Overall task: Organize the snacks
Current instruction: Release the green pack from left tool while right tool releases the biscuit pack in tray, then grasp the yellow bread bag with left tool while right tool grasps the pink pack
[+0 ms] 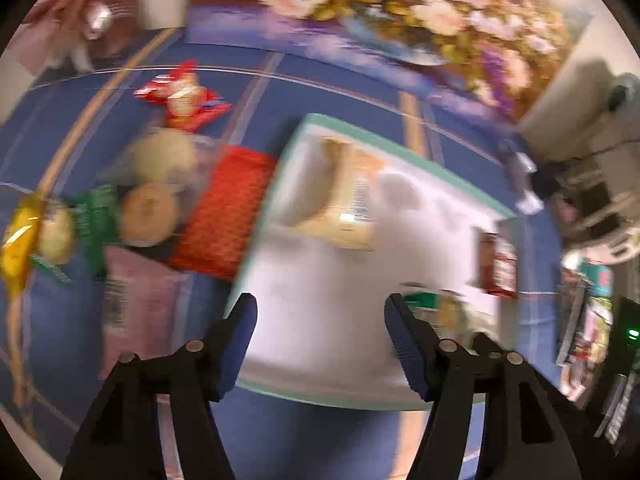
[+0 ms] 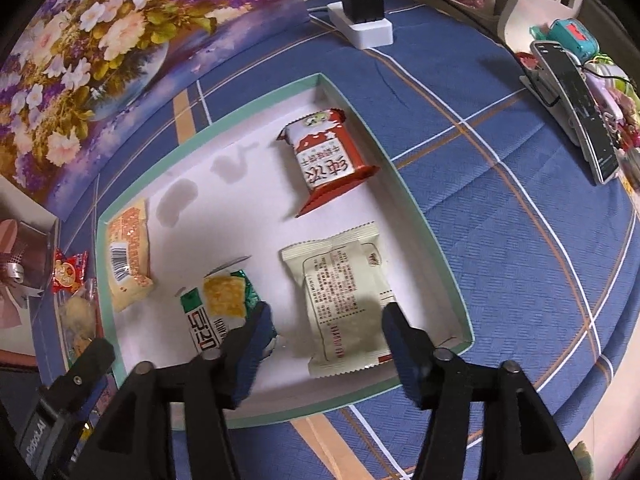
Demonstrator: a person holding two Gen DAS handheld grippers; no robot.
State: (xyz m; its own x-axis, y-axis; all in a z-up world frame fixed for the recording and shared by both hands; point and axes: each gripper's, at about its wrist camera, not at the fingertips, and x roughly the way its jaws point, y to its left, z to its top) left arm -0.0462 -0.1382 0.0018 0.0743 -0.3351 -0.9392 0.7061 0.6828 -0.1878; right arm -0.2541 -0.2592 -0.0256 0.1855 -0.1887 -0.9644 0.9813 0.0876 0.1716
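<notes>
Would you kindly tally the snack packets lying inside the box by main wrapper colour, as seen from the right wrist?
Inside the teal-rimmed box:
Red and white packet: 1
Pale cream packet: 1
Green and white packet: 1
Orange-patterned packet: 1
Total: 4

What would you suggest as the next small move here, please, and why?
Probably swing the left claw toward the loose packets beside the box, perhaps the red textured packet. Both claws look open and empty. The teal-rimmed white box already holds four packets, while the right claw hovers over the cream packet lying inside.
</notes>
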